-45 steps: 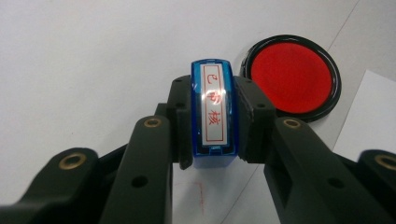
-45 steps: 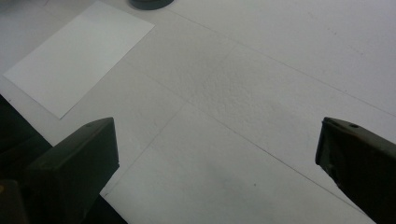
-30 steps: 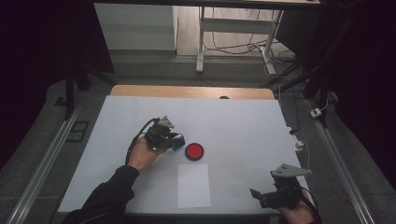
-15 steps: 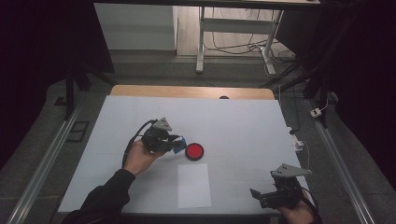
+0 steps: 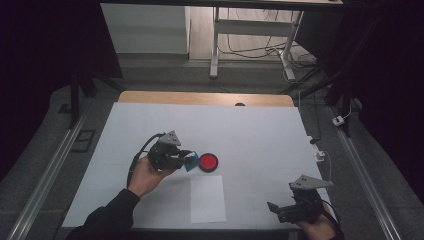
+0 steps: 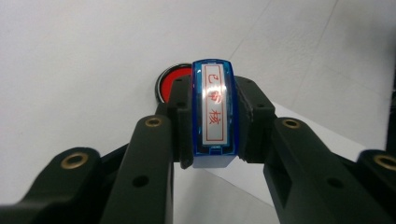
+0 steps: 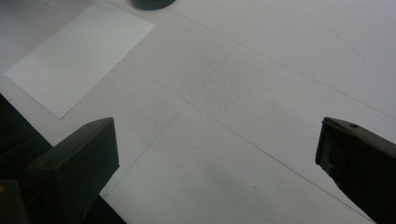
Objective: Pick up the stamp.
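Open table [image 5: 260, 135] all round; only the red ink pad [image 5: 208, 162] and paper sheet [image 5: 208, 199] interrupt its centre.

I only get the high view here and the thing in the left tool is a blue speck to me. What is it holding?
Observer: A blue stamp, clamped between the left tool's jaws, red characters on its white label.
Operator: Where does it sit relative to the red ink pad?
Observer: In the left gripper view the red ink pad lies just beyond the stamp, partly hidden by it.
Operator: And the right tool?
Observer: The right tool is open with nothing between its jaws; the white sheet of paper lies ahead of it.
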`<move>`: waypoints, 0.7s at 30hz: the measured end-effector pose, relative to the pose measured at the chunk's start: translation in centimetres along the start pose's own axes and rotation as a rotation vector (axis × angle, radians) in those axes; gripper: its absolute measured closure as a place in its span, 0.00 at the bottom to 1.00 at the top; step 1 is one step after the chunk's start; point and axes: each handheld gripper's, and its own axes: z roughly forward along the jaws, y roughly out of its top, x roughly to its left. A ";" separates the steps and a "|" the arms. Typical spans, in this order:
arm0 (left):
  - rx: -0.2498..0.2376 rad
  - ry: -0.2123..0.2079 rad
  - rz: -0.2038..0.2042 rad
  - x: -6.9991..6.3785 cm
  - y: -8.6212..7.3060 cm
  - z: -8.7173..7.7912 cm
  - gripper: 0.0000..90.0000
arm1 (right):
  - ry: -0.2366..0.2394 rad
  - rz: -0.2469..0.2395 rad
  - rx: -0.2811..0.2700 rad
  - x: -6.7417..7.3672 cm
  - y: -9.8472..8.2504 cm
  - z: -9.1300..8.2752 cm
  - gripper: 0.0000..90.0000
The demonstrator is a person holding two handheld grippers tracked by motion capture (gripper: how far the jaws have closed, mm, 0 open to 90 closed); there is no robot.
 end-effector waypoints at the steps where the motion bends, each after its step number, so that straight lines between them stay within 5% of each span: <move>1: -0.003 0.001 -0.002 -0.2 0.0 -0.2 0.78 | 0.001 0.001 -0.002 0.0 0.0 0.0 0.00; 21: -0.096 -0.067 0.011 -2.9 -1.4 -2.5 0.78 | 0.002 -0.009 -0.003 0.1 0.0 0.0 0.00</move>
